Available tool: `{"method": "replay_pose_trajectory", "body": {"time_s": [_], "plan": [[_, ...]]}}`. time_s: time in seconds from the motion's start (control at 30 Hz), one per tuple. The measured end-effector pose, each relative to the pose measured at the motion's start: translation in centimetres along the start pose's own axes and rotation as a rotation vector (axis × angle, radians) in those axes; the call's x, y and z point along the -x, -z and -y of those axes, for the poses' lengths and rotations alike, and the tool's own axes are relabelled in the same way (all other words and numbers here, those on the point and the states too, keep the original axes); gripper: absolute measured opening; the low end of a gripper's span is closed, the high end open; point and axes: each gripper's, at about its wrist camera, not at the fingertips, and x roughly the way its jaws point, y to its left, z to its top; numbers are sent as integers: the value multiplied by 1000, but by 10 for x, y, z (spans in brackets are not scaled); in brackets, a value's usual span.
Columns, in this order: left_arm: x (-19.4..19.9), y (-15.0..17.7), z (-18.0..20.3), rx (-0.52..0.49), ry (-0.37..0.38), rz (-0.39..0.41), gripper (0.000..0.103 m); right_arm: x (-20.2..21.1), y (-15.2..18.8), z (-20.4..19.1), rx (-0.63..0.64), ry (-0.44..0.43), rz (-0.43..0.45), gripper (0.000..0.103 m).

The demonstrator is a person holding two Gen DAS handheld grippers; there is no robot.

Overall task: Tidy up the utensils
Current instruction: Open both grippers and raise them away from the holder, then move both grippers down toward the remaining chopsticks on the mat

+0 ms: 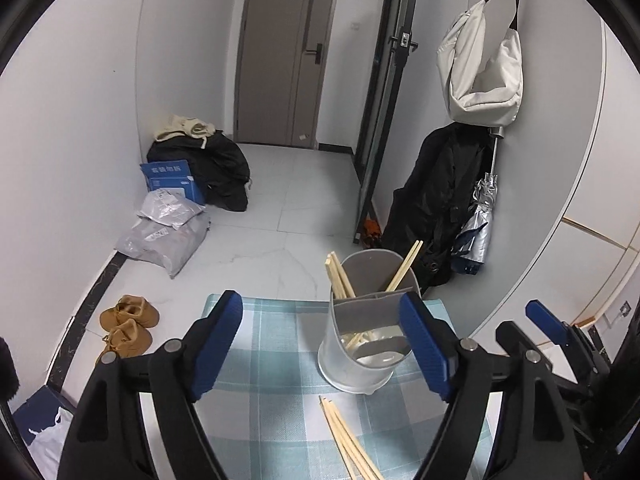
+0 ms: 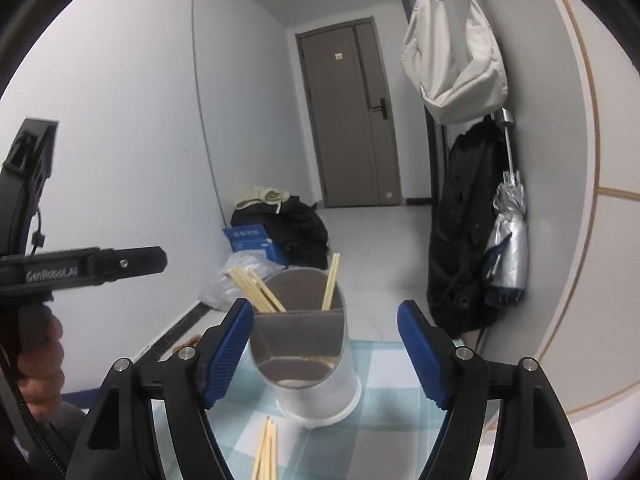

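Note:
A grey divided utensil holder (image 1: 366,340) stands on a blue plaid tablecloth (image 1: 276,360). It holds several wooden chopsticks (image 1: 340,276) in the left back compartment and a pair (image 1: 404,266) on the right. More loose chopsticks (image 1: 348,440) lie on the cloth in front of it. My left gripper (image 1: 324,344) is open and empty, just before the holder. In the right wrist view the holder (image 2: 308,352) sits between the open fingers of my right gripper (image 2: 328,352), with loose chopsticks (image 2: 266,452) below. The right gripper's blue pad (image 1: 546,316) shows at the left view's right edge.
The table stands against a curved white wall (image 1: 560,160) with a hanging white bag (image 1: 480,76), black coat (image 1: 444,200) and silver umbrella (image 1: 478,224). On the floor are parcels (image 1: 168,232), a clothes pile (image 1: 212,160) and brown shoes (image 1: 128,324). The left gripper's body (image 2: 80,264) is at left.

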Motion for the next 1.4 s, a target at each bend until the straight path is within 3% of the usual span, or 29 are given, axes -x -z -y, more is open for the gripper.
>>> {"method": "replay_pose_trajectory", "body": {"time_s": [0.27,0.7,0.83,1.2,1.4], "plan": [[6,25,-3,23,-41,20,89,17,16,-8,5,-2,-23,86],[0,71,-13,52,-33,-21,90,18,61,-13,6,-6,-114,89],[-13,83,-19,65,-17,-55,90,10,75,-12,-1,-4,-171,89],[-42,110,-38,58,-81,-111,90,-22,102,-10,27,26,-343,89],[-59,104,-60,117,-128,-138,90,-64,119,-18,79,-19,-504,88]]}}
